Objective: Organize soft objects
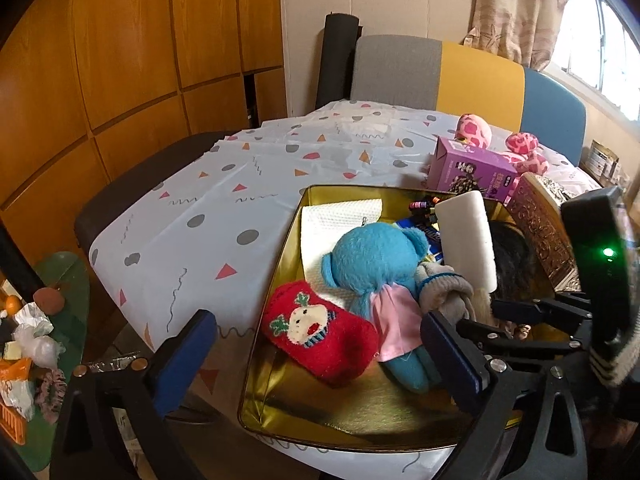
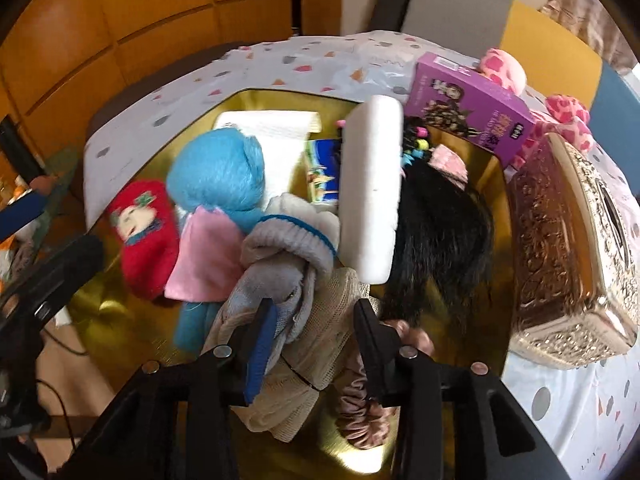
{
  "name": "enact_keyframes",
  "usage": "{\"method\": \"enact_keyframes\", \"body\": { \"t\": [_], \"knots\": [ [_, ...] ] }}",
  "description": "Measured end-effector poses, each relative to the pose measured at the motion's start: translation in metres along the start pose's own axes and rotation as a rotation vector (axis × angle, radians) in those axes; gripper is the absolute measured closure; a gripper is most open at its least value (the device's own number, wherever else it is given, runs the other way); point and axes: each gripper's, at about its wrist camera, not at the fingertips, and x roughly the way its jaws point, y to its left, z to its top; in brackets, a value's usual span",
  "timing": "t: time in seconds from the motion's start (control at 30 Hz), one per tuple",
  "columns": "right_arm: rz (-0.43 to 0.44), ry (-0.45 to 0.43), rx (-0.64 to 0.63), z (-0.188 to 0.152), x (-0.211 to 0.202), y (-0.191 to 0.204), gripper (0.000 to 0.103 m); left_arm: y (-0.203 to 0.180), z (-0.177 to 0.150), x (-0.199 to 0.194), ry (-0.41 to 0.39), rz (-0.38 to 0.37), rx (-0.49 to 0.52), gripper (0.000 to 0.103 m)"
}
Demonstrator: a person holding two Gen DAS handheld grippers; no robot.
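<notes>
The table under its patterned cloth [image 1: 208, 200] carries a gold tray [image 1: 352, 412] that already holds most of the soft things: a blue plush toy [image 1: 376, 264], a red sock [image 1: 320, 336], a white foam block [image 2: 370, 188] standing on edge, a black hairy piece [image 2: 440, 232] and a rolled grey sock [image 2: 288, 256]. The right gripper [image 2: 316, 312] hangs over the cream mesh bundle [image 2: 320, 344] with its tongs part-way apart, the mesh between them; whether the pads press on it I cannot tell. To do this well, I'd lower the bundle flat onto bare gold before drawing away. The left gripper [image 1: 320, 344] waits near the tray's corner, tongs wide apart around nothing. The ornate tissue box [image 2: 568, 248] and purple carton [image 2: 472, 104] crowd the tray's far side; a brown scrunchie [image 2: 364, 416] lies just under the right tong.
</notes>
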Motion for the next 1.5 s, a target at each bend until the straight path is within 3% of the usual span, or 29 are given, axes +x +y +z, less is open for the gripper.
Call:
{"method": "enact_keyframes", "body": {
  "t": [0.2, 0.33, 0.6, 0.7, 0.73, 1.0, 1.5],
  "knots": [
    [0.027, -0.017, 0.036, -0.005, -0.008, -0.006, 0.063, -0.005, 0.003, -0.008, -0.020, 0.006, 0.015, 0.000],
    [0.037, -0.076, 0.073, -0.015, -0.029, -0.011, 0.063, -0.008, 0.001, -0.018, -0.037, -0.011, 0.014, 0.000],
    [-0.089, -0.226, 0.152, -0.036, -0.080, -0.024, 0.059, -0.023, -0.004, -0.039, -0.061, -0.089, 0.006, 0.000],
    [-0.127, -0.261, 0.211, -0.047, -0.093, -0.031, 0.045, -0.032, -0.008, -0.046, -0.069, -0.101, 0.021, 0.000],
    [-0.134, -0.272, 0.228, -0.050, -0.096, -0.033, 0.045, -0.034, -0.009, -0.048, -0.071, -0.105, 0.024, 0.000],
    [-0.188, -0.292, 0.300, -0.069, -0.104, -0.044, 0.045, -0.046, -0.017, -0.058, -0.080, -0.037, 0.026, 0.000],
    [-0.200, -0.299, 0.320, -0.078, -0.104, -0.047, 0.045, -0.045, -0.017, -0.058, -0.076, -0.017, 0.013, 0.000]
  ]
}}
